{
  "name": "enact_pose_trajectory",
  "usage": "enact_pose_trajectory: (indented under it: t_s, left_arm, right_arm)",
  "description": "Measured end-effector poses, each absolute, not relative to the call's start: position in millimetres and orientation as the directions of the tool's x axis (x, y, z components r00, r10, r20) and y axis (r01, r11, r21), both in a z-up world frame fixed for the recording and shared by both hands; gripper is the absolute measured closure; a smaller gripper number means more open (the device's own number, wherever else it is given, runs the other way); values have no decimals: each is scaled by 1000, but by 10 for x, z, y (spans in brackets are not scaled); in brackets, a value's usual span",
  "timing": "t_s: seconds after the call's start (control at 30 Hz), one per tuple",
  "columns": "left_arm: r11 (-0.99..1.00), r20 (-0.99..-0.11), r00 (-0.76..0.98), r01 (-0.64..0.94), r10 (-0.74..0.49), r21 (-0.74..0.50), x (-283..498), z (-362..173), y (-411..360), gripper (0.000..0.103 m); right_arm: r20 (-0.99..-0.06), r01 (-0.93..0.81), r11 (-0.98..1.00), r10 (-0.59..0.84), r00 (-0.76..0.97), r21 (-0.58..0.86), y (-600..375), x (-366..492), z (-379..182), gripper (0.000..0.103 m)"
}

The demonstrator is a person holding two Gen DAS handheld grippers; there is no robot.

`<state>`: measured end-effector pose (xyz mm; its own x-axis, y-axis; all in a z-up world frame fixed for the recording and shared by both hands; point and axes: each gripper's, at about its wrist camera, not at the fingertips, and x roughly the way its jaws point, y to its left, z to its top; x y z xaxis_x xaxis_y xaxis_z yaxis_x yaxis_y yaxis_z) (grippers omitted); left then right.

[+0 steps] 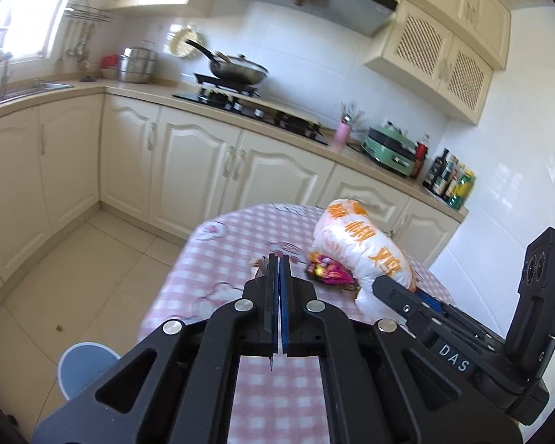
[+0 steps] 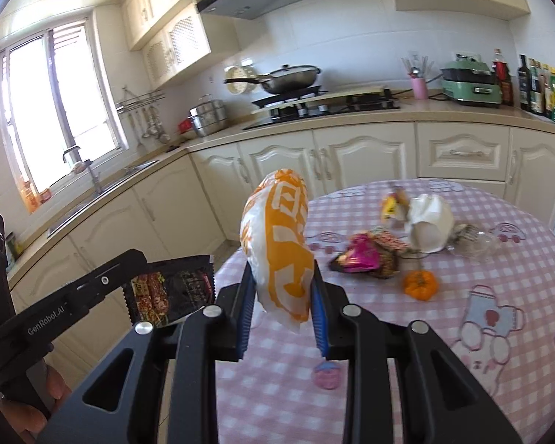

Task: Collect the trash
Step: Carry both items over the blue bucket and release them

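From the left wrist, the left gripper (image 1: 279, 259) had its jaws pressed together, and what they pinched could not be told there. Its grip looked thin, so the catch could slip.

From the right wrist, the right gripper (image 2: 283, 288) clamped an orange-and-white plastic bag (image 2: 277, 248) above the checked table (image 2: 499, 370); the left gripper (image 2: 129, 270) alongside carried a black snack wrapper (image 2: 173, 290). More wrappers (image 2: 358, 259) lay well apart.

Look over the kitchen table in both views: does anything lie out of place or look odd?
Yes. Litter is strewn on the checked tablecloth: a pink wrapper, a crumpled white bag, a yellow wrapper and an orange peel. The right tongs hold an orange-and-white bag; the left tongs pinch a dark wrapper.
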<state>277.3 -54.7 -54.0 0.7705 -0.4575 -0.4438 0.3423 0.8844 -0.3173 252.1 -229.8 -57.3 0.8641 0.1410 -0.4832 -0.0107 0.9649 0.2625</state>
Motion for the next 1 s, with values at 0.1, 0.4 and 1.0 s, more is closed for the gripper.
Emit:
enact_pose_trajectory:
  t_s: [0.1, 0.4, 1.0]
  left_arm:
    - [900, -443, 795, 288, -415, -326, 2723, -537, -241, 103]
    - [956, -533, 828, 11, -174, -294, 2774, -835, 760, 103]
    - [926, -710, 703, -248, -29, -284, 3417, -1852, 1832, 101]
  right_arm:
    - [-485, -84, 961, 208, 850, 265, -1954, 2598, -557, 76]
    - [-566, -300, 911, 412, 714, 284, -688, 3023, -899, 76]
    - [-737, -354, 892, 437, 515, 282, 500, 3839, -2016, 76]
